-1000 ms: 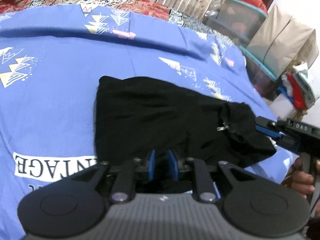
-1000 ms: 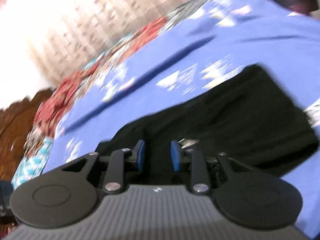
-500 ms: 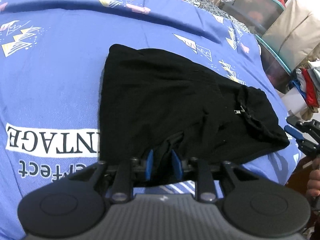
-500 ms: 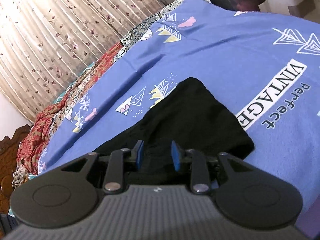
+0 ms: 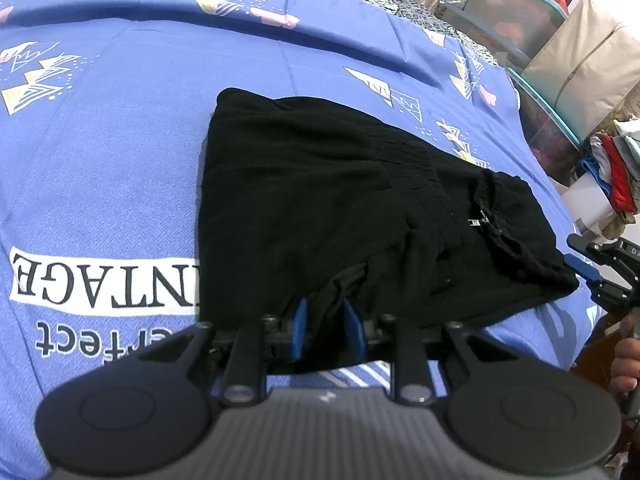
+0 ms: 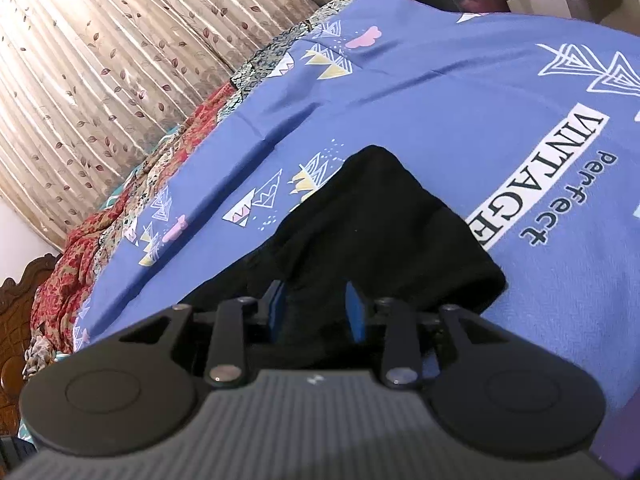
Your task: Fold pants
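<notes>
Left gripper (image 5: pixel 327 330) fingers pinch near edge of pants (image 5: pixel 340 200); right gripper (image 6: pixel 316 312) opening, fabric between. We release flat on bed (image 5: pixel 100 184), avoid dragging fold.

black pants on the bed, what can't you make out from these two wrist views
- Left wrist view: the black pants' near hem, hidden behind the left gripper.
- Right wrist view: the waistband end, hidden under the opening right gripper.
- Both views: layers inside the fold, black on black.
- Left wrist view: a hand, cut by the edge.
</notes>
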`<state>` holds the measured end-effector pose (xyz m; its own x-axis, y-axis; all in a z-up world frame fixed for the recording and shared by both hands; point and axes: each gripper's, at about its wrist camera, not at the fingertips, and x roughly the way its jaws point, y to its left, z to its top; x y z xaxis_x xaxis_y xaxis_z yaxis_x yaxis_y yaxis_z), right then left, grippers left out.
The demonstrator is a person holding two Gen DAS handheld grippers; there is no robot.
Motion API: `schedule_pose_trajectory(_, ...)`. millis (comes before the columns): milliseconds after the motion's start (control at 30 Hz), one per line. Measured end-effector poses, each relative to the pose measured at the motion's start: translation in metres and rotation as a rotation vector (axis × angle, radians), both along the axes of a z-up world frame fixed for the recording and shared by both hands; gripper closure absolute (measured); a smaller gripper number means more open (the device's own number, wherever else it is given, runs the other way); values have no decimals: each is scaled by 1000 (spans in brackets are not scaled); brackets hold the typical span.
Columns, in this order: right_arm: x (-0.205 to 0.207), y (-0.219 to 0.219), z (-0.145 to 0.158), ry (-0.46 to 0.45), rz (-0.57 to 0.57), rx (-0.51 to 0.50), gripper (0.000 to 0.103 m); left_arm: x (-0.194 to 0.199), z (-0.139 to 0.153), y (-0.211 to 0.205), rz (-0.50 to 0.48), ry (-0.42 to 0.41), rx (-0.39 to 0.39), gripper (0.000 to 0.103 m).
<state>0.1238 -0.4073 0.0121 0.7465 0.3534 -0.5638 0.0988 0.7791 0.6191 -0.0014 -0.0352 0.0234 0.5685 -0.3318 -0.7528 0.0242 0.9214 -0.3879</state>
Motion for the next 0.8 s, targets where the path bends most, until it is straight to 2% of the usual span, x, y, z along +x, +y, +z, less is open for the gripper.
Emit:
schedule_pose_trajectory(633,-9,-7,0,10,-53,16,66,-1,1,-2,-1,-4,5,80)
schedule_pose_trajectory(800,-11,-18,-3,12,-90,29,59,-2,4,-1,-10,-12,-8,77)
